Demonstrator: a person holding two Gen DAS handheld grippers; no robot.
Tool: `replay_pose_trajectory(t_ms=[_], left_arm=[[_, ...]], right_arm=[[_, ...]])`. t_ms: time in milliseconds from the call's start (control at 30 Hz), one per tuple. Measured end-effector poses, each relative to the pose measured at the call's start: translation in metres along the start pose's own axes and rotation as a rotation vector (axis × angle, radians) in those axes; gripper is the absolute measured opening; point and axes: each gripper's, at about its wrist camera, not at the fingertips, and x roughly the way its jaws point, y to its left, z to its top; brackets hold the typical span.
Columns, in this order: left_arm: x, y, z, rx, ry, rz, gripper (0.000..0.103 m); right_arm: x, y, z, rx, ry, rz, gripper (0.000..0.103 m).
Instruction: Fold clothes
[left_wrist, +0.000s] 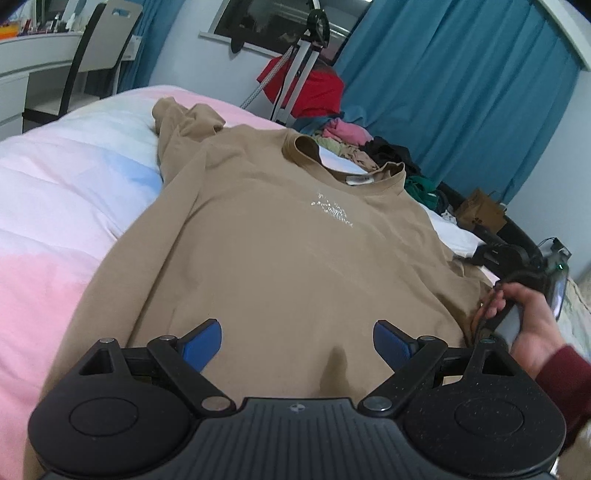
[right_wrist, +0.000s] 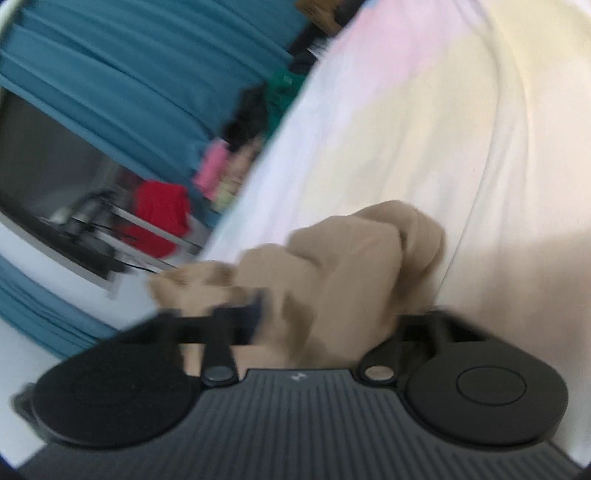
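Left gripper (left_wrist: 297, 341) hovers jaws apart over near hem of tan shirt (left_wrist: 280, 258), spread flat on pink quilt (left_wrist: 55, 206). Right gripper (right_wrist: 325, 317), blurred, clamps bunched shirt fabric at right.
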Motion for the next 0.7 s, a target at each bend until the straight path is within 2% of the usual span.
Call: replay_pose_trajectory(t_ms=[67,133,233,300,400,433,467,500,533,567,700], left_arm=[[0.003,-0.001,0.0,0.004,-0.003,0.003,0.091],[0.004,-0.002,0.0,0.008,-0.004,0.005,0.091],[0.006,-0.002,0.0,0.015,-0.004,0.01,0.091],[0.006,-0.002,0.0,0.021,-0.003,0.014,0.091],[0.006,-0.003,0.0,0.032,-0.001,0.021,0.091],[0.006,-0.003,0.0,0.035,-0.001,0.022,0.091],[0.006,-0.003,-0.001,0.038,-0.001,0.024,0.091],[0.006,-0.004,-0.001,0.04,-0.001,0.026,0.091],[0.006,-0.004,-0.001,0.042,0.001,0.028,0.091],[0.007,-0.004,-0.001,0.045,0.001,0.03,0.091],[0.009,-0.004,-0.002,0.049,0.001,0.029,0.092]], right_arm=[[-0.001,0.007,0.013,-0.049,-0.022,-0.014,0.009],[-0.014,0.016,0.028,-0.144,-0.087,0.021,0.009],[-0.033,0.013,0.043,-0.189,-0.152,0.059,0.008],[-0.04,-0.001,0.047,-0.162,-0.17,0.087,0.01],[-0.032,-0.03,0.048,-0.04,-0.098,0.114,0.015],[-0.027,-0.039,0.048,0.01,-0.062,0.13,0.021],[-0.021,-0.047,0.046,0.053,-0.028,0.151,0.045],[-0.016,-0.052,0.043,0.081,-0.008,0.177,0.073],[-0.013,-0.053,0.041,0.087,-0.003,0.197,0.083],[-0.009,-0.05,0.04,0.074,-0.005,0.206,0.087],[0.008,-0.043,0.041,0.054,-0.007,0.227,0.087]])
